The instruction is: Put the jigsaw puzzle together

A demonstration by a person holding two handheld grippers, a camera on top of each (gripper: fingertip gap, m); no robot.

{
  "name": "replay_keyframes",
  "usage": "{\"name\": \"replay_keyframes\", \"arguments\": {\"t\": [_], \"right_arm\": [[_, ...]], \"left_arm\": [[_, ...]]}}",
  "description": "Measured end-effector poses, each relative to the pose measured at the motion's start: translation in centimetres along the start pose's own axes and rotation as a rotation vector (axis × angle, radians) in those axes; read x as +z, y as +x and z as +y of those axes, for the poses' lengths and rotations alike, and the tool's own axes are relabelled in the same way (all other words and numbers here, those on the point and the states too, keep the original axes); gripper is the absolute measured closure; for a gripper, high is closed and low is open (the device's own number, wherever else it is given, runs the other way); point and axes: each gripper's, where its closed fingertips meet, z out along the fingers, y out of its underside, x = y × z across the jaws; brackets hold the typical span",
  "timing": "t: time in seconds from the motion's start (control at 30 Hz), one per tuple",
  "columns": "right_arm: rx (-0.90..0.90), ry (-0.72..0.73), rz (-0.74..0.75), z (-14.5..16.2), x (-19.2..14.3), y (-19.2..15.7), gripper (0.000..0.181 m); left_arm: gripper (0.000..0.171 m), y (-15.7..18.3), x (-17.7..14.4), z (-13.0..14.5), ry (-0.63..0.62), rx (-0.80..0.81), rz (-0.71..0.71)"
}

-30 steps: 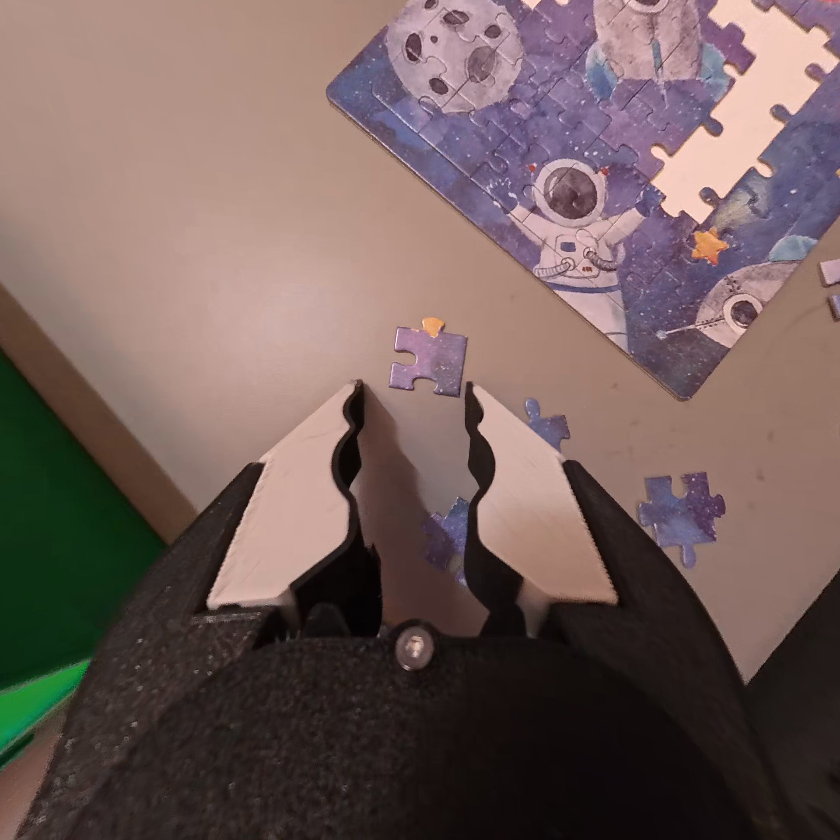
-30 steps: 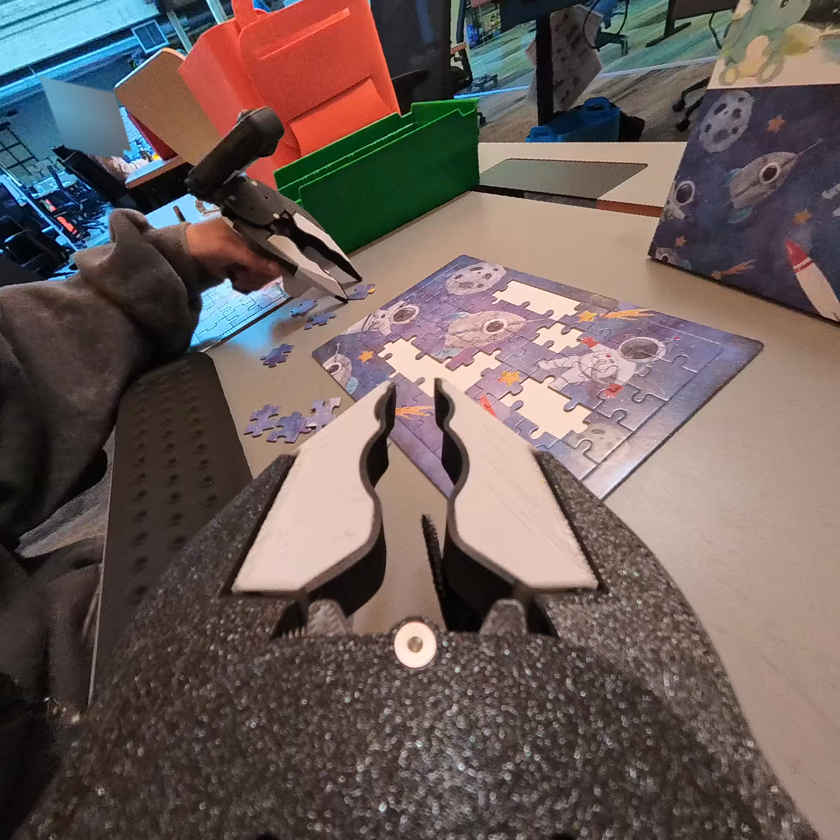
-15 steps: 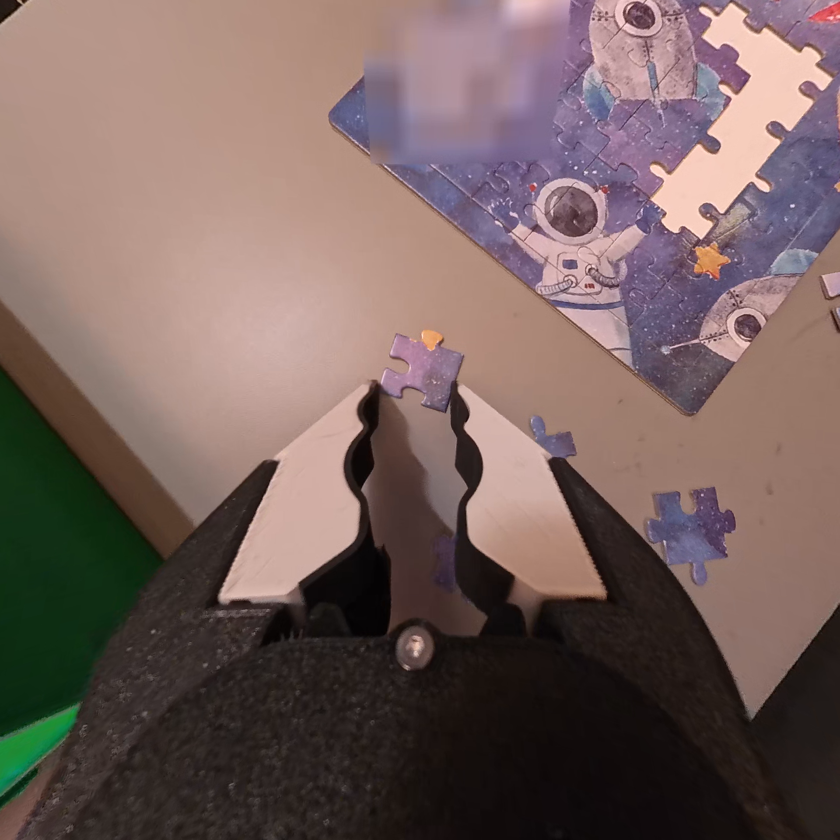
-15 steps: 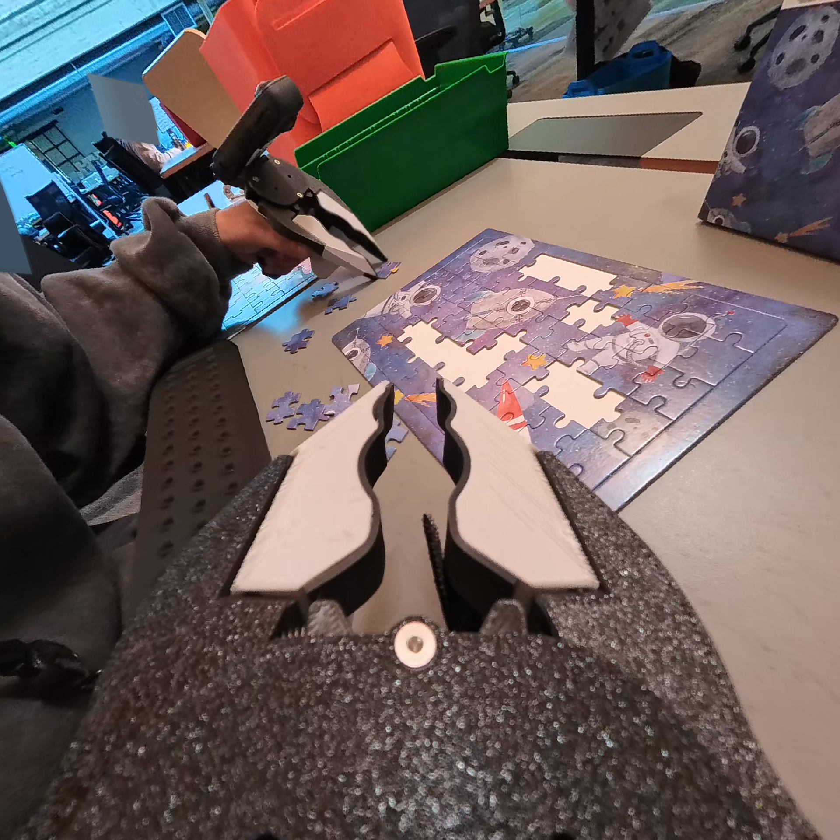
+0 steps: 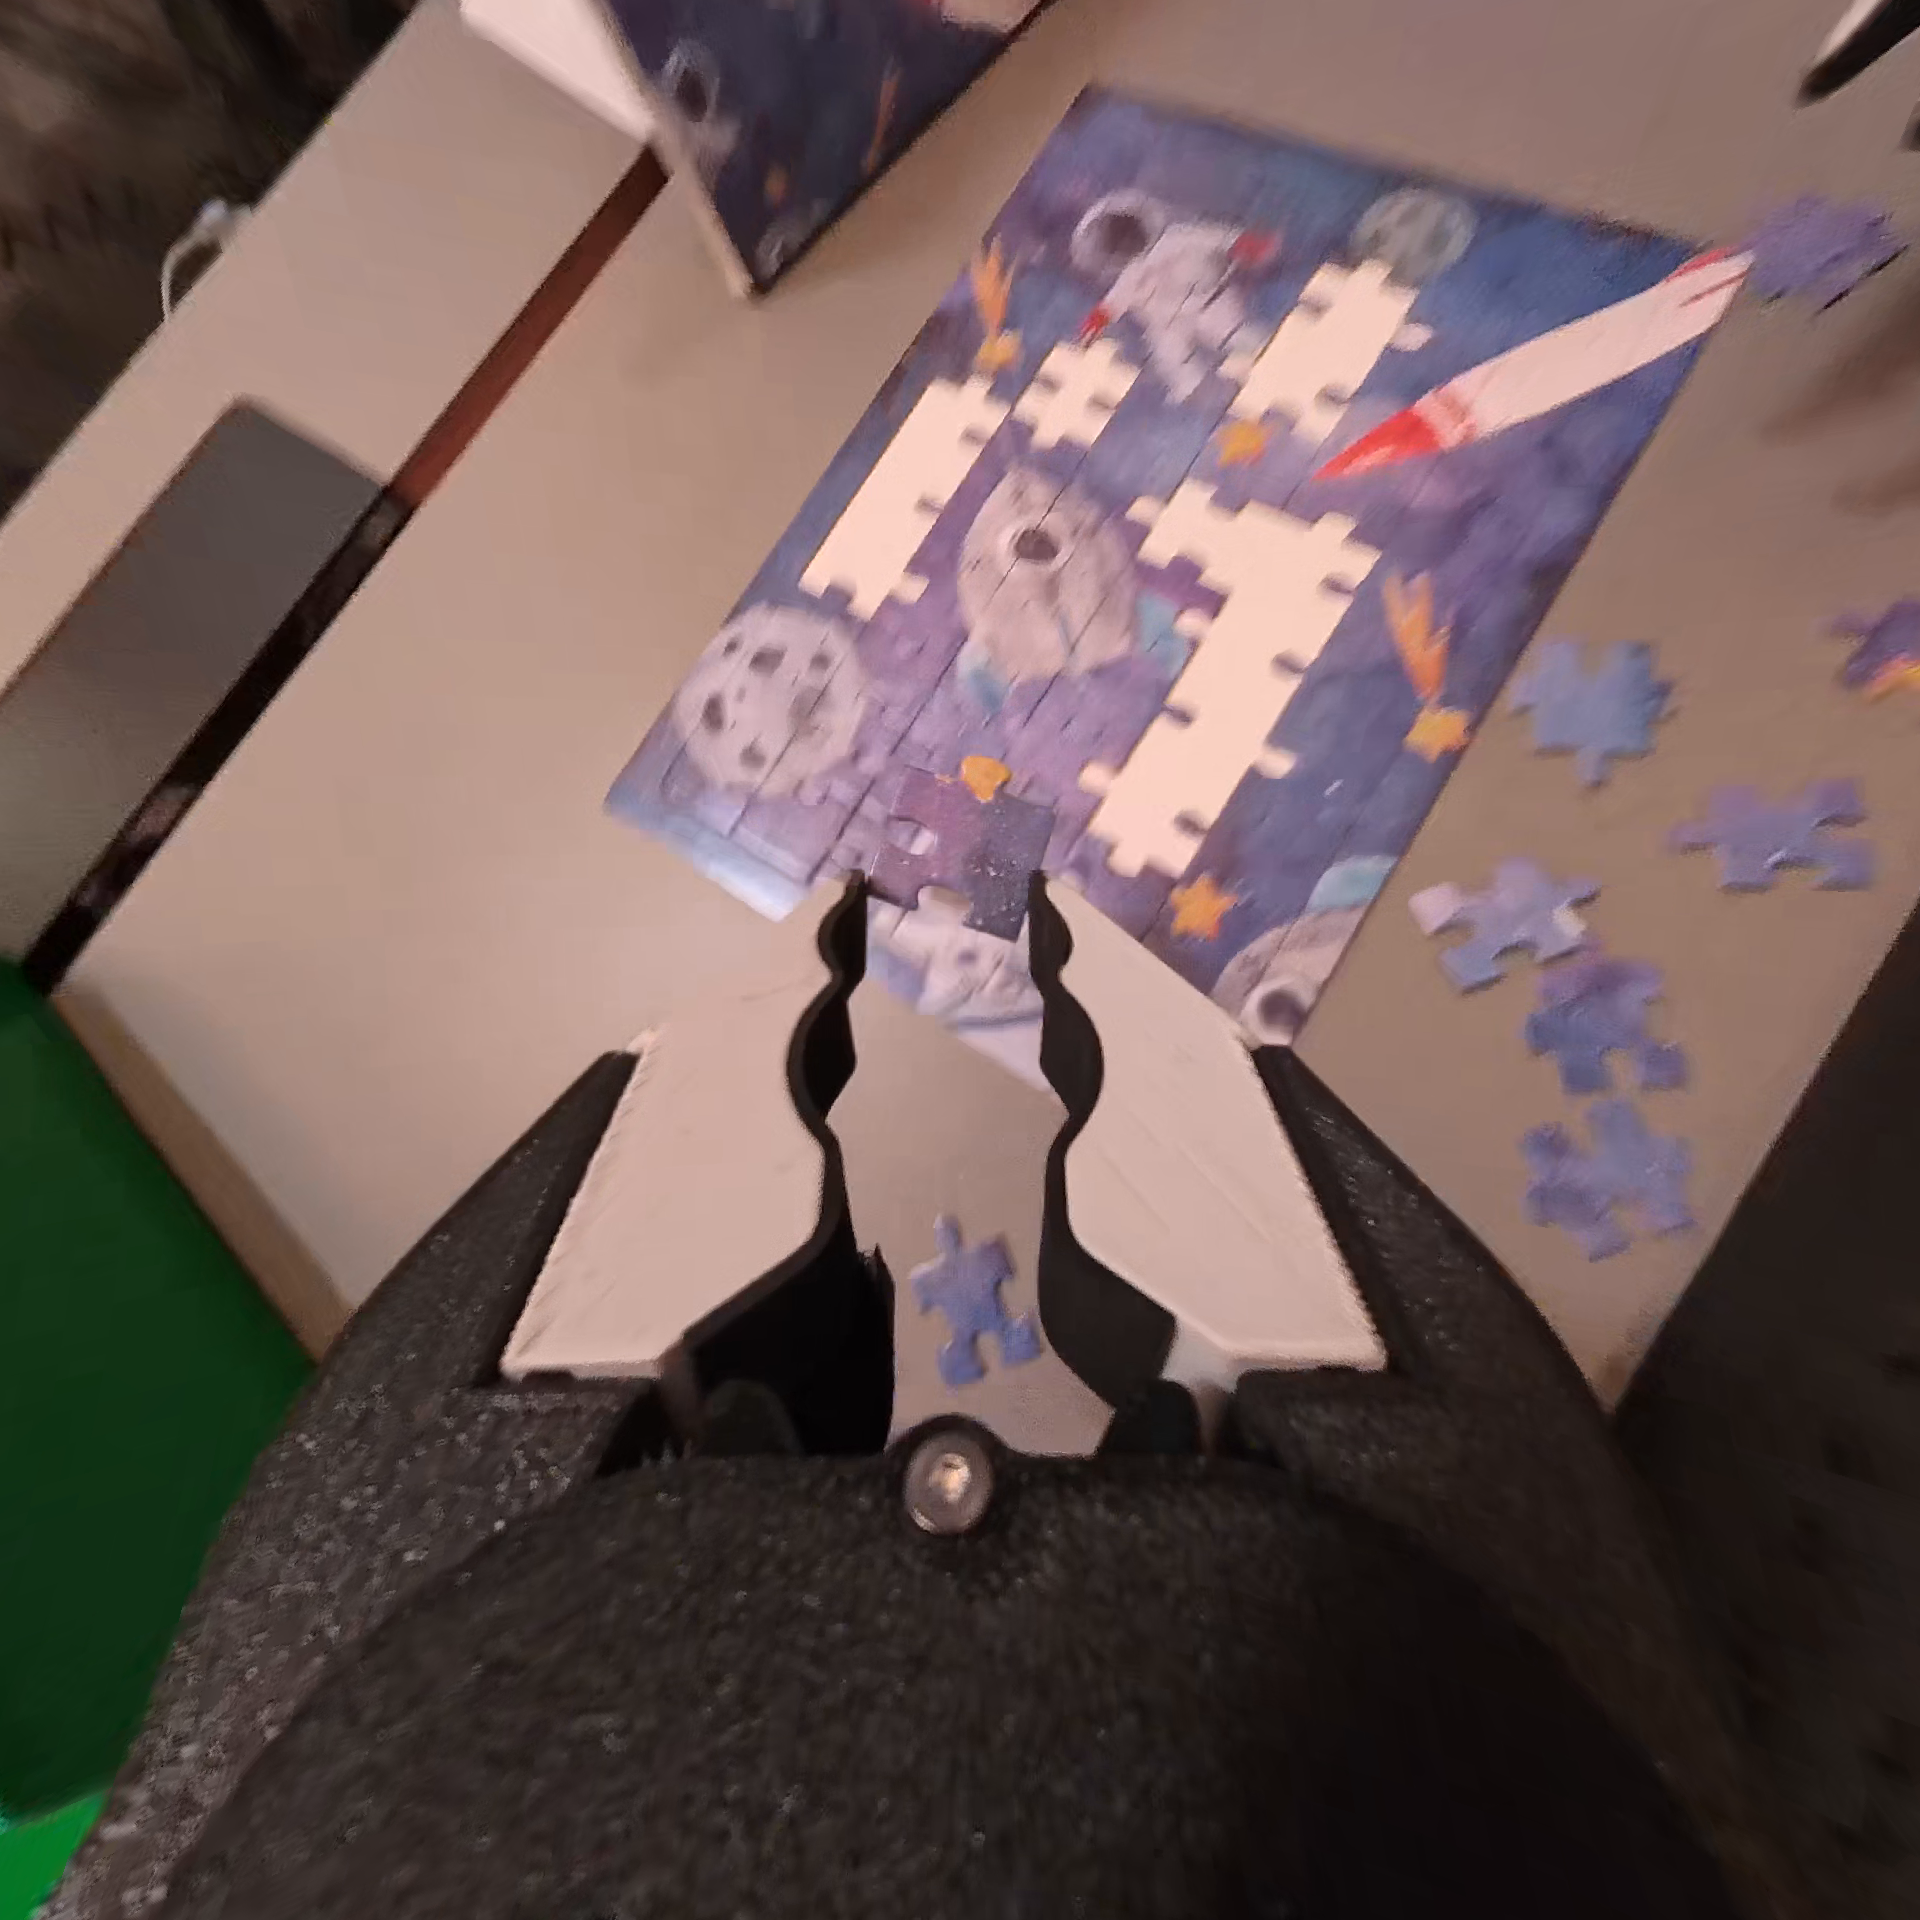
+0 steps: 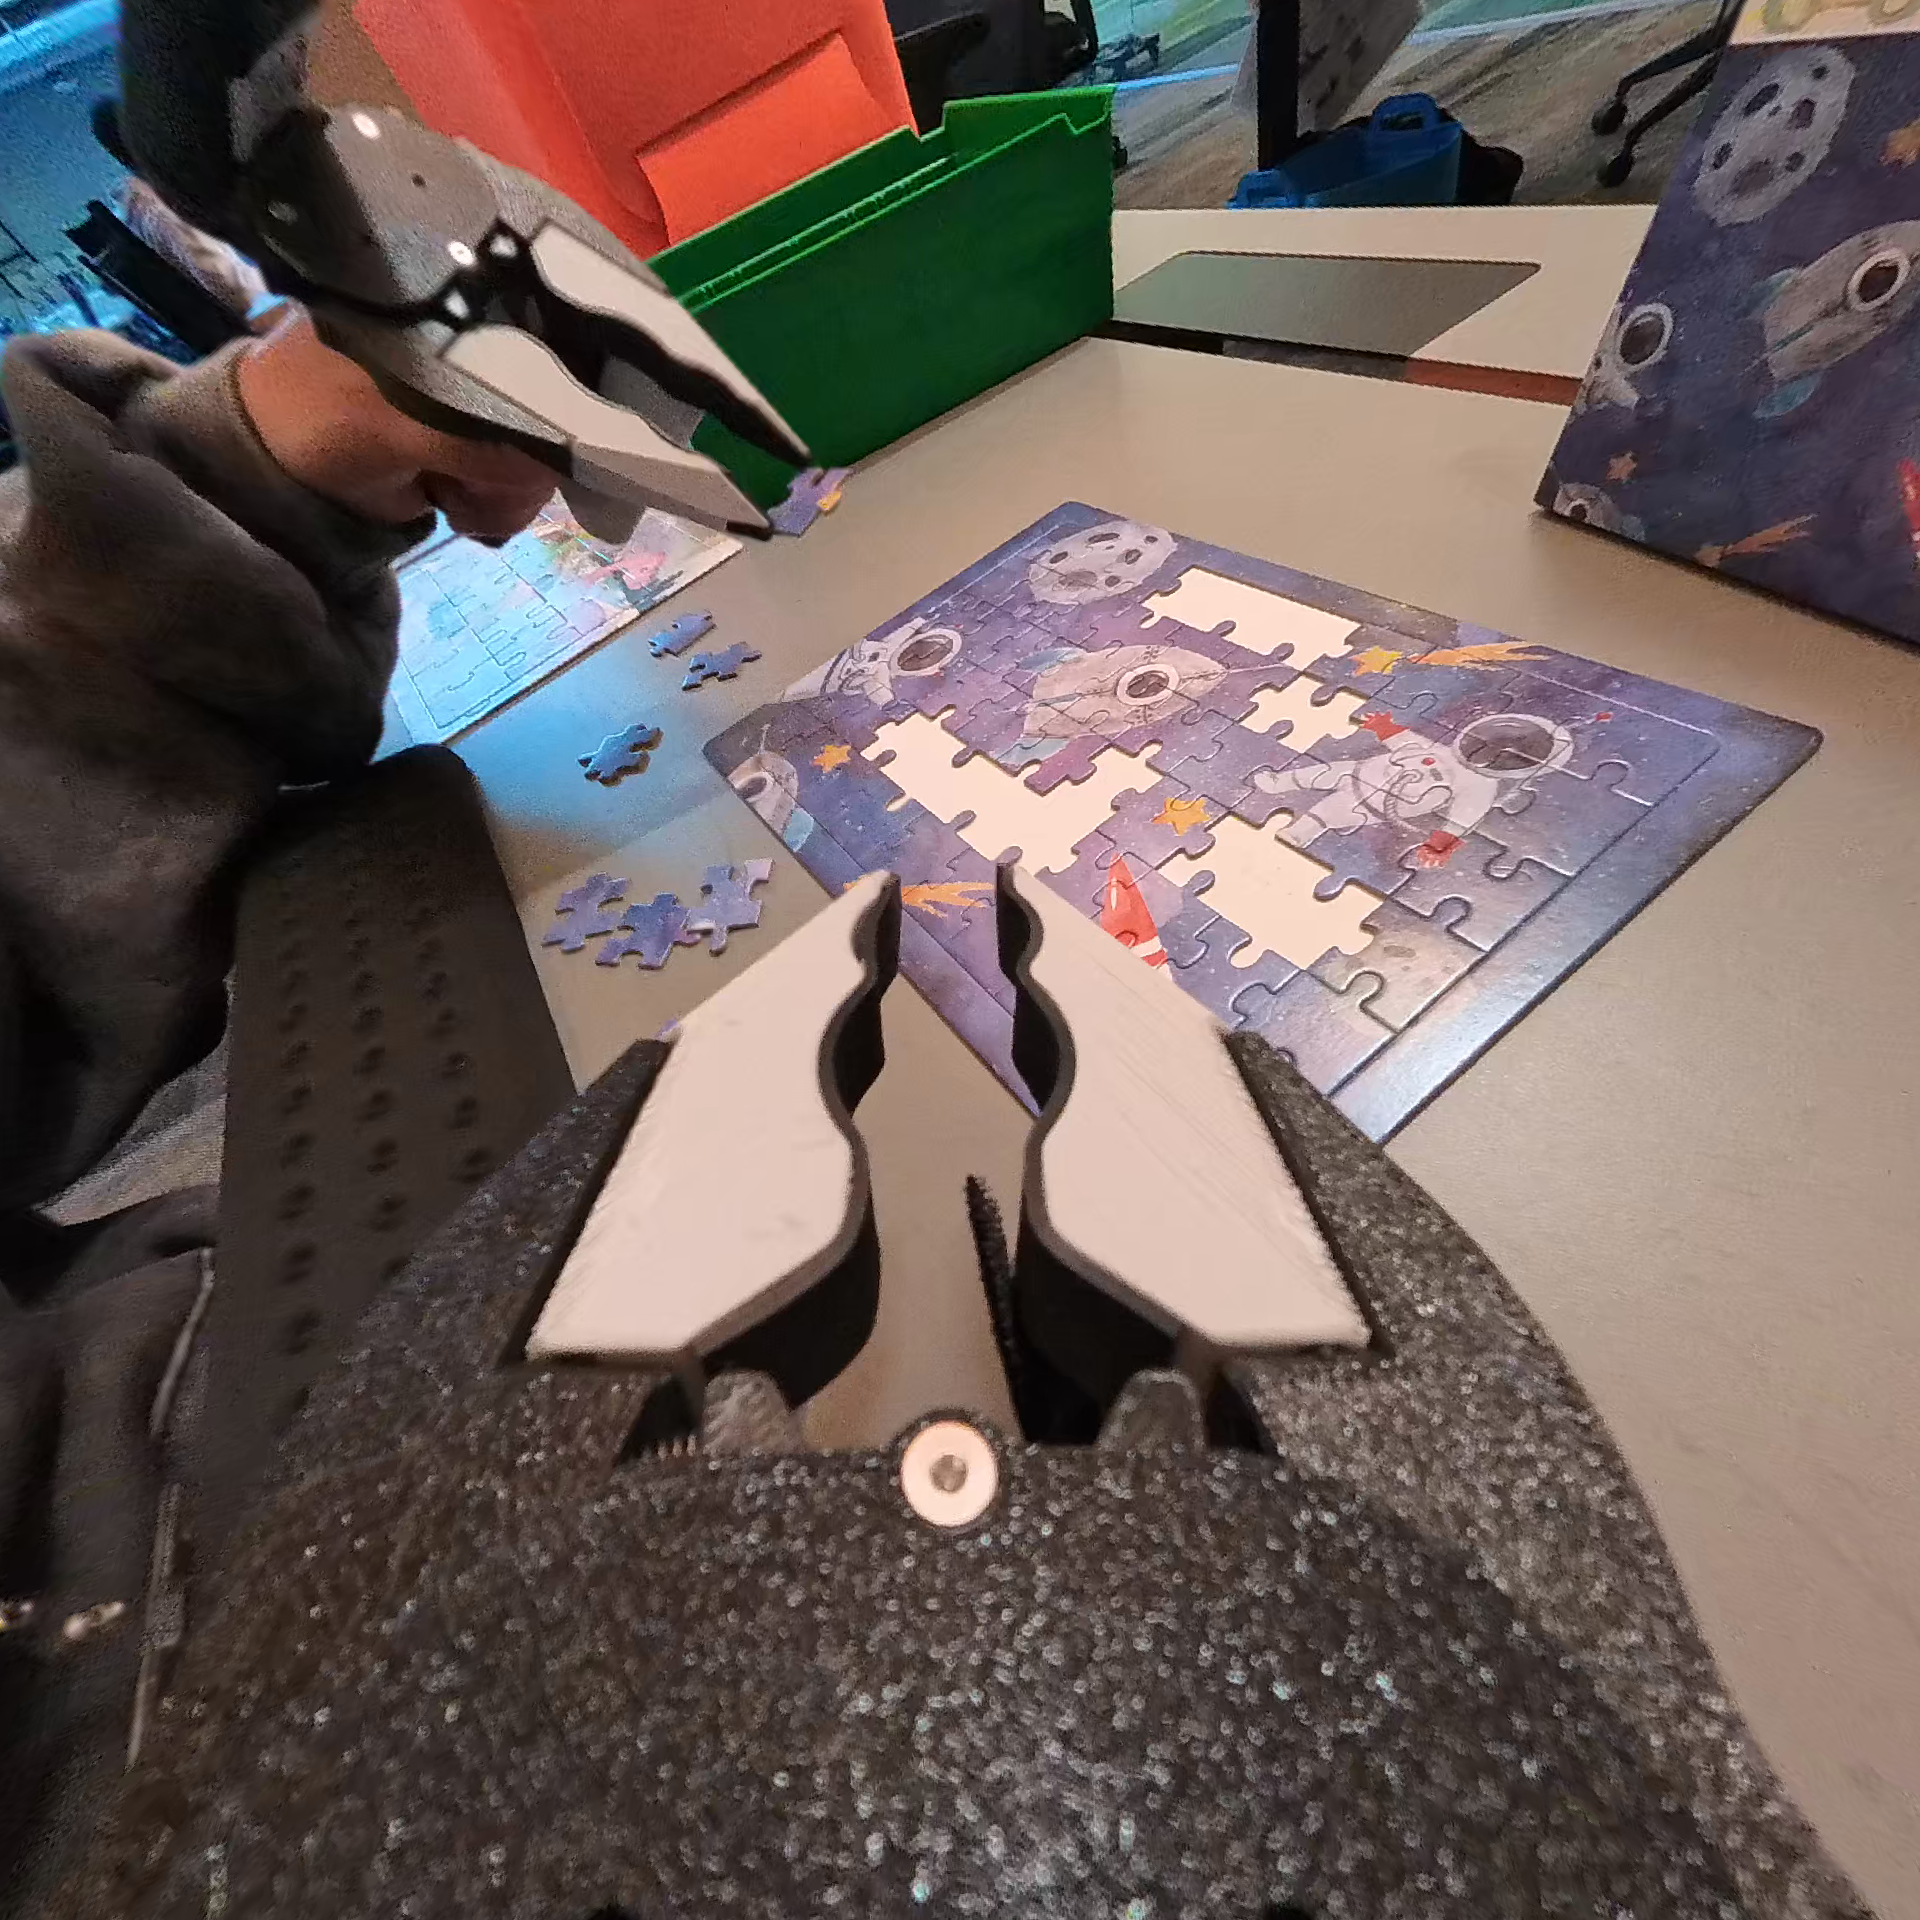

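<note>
A space-themed jigsaw puzzle (image 5: 1538,540) lies flat on the beige table, with several white gaps (image 5: 1236,665) in it. It also shows in the right wrist view (image 6: 1662,883). My left gripper (image 5: 945,888) is shut on a purple puzzle piece (image 5: 966,842) with an orange tab and holds it above the puzzle's near edge. The right wrist view shows this gripper (image 6: 784,497) raised at the upper left with the piece (image 6: 816,494) at its tips. My right gripper (image 6: 945,883) is open a little and empty, over the puzzle's near corner.
Loose blue pieces lie beside the puzzle (image 5: 1590,707) (image 6: 655,914), one under my left gripper (image 5: 971,1314). The picture box (image 6: 1787,343) stands at the far right. A green bin (image 6: 914,312), another puzzle board (image 6: 540,613) and a black perforated panel (image 6: 364,987) are on the left. Spacing between my two grippers at the tips: around 20 centimetres. It is some 20 centimetres from my left tips to the black perforated panel (image 6: 364,987).
My left gripper closed on the orange-tabbed piece, lifted it off the table and swung to face the puzzle. My right gripper moved a little closer to the puzzle's near corner.
</note>
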Motion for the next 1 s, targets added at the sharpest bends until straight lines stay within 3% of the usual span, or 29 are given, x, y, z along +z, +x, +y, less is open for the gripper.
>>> {"name": "replay_keyframes", "arguments": {"t": [0.07,0.17,0.4,0.6,0.67,0.73,0.8,0.83,0.9,1.0], "right_arm": [[-0.013,0.000,0.013,0.0,0.0,0.0,0.163],[-0.018,0.007,0.035,-0.1,-0.2,0.3,0.163],[0.031,0.037,0.104,-0.4,-0.9,1.8,0.164],[0.010,0.046,0.183,-0.9,-2.1,3.1,0.165],[-0.063,-0.028,0.298,-0.7,-4.4,5.0,0.165],[-0.156,-0.159,0.380,0.4,-7.2,6.5,0.165],[-0.166,-0.372,0.282,3.9,-8.8,5.9,0.161],[-0.172,-0.463,0.251,5.7,-9.4,5.8,0.159],[-0.209,-0.489,0.233,7.3,-9.0,6.0,0.153],[-0.168,-0.464,0.123,7.8,-6.8,4.3,0.152]], "left_arm": [[0.140,1.5,0.9,-2.4,0.032,0.005,0.009],[0.141,4.2,2.7,-4.3,0.039,-0.128,0.060],[0.141,8.1,4.9,-4.1,0.004,-0.252,0.016],[0.141,9.0,5.0,-2.6,-0.084,-0.148,-0.066],[0.141,6.5,3.5,-0.6,-0.125,-0.159,-0.162],[0.141,2.0,0.8,2.8,-0.186,-0.183,-0.337],[0.141,-2.6,-2.2,7.0,-0.254,-0.248,-0.482],[0.141,-4.1,-3.2,9.1,-0.287,-0.289,-0.506],[0.141,-6.3,-4.3,12.1,-0.310,-0.362,-0.507],[0.141,-7.5,-4.1,13.6,-0.239,-0.465,-0.447]]}}
